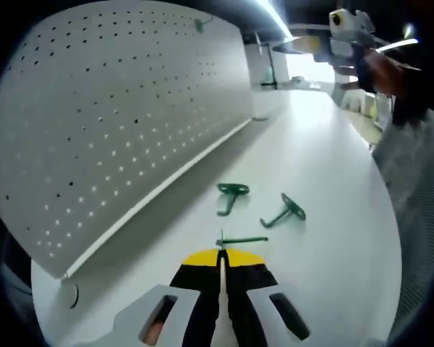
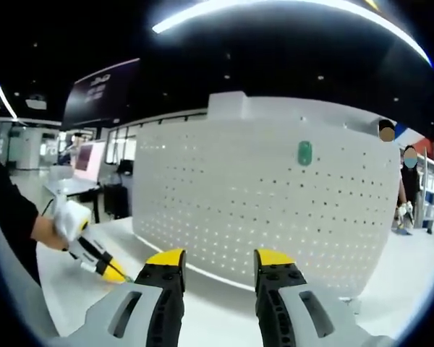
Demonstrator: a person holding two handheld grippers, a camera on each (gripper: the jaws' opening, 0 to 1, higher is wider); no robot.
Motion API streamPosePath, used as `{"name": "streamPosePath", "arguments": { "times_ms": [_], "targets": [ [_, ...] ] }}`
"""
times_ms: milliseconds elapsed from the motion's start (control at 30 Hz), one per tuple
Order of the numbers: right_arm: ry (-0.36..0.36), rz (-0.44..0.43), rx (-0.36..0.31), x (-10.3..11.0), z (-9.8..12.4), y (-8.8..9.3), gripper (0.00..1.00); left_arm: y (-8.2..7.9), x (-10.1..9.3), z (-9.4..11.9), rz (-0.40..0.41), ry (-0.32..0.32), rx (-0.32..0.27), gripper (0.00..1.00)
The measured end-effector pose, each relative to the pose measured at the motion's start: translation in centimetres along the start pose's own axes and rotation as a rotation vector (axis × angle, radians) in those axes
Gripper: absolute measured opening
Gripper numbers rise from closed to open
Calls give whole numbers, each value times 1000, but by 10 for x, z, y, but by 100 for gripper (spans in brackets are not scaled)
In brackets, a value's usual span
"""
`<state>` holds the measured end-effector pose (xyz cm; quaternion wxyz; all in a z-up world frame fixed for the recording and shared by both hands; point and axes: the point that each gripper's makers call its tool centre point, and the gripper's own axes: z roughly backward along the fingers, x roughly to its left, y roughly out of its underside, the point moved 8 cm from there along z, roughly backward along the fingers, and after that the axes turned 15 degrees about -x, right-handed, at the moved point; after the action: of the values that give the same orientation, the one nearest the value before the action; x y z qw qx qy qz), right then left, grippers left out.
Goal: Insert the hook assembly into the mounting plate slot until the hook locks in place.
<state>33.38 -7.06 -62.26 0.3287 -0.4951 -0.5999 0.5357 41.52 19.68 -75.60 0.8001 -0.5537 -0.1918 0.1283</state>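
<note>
My left gripper (image 1: pixel 221 253) is shut, its yellow tips pressed together on the end of a green hook (image 1: pixel 244 240) that sticks out to the right just above the white table (image 1: pixel 325 166). Two more green hooks (image 1: pixel 233 194) (image 1: pixel 286 210) lie loose on the table beyond it. The white pegboard (image 1: pixel 123 123) stands along the left, with a green hook plate (image 1: pixel 199 25) mounted near its top. My right gripper (image 2: pixel 220 260) is open with nothing between its jaws, and faces the pegboard (image 2: pixel 275 210) and its mounted green plate (image 2: pixel 304 152). A hand holds the left gripper (image 2: pixel 94 259) low at the left.
The right gripper (image 1: pixel 351 29) hangs high at the far right, held by a person's hand. The table edge (image 1: pixel 390 217) curves along the right. Desks and monitors (image 2: pixel 87 163) stand beyond the pegboard's left end, and people stand at the far right (image 2: pixel 405 188).
</note>
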Motion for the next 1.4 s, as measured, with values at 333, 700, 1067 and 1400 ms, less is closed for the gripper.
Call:
{"name": "streamPosePath", "arguments": {
  "times_ms": [333,700,1067,1400],
  "targets": [
    [-11,-9,2,2,-1,1,38,-11,3,0,29,-11,-28,1],
    [-74,23,-16,17,-5,-5,38,-36,4,11,57,-30,-72,1],
    [-156,74,-50,35,-7,-13,37,-73,1,22,32,-17,-101,1],
    [-237,82,-66,52,-8,-16,33,-102,0,30,39,-51,-107,1]
  ]
}}
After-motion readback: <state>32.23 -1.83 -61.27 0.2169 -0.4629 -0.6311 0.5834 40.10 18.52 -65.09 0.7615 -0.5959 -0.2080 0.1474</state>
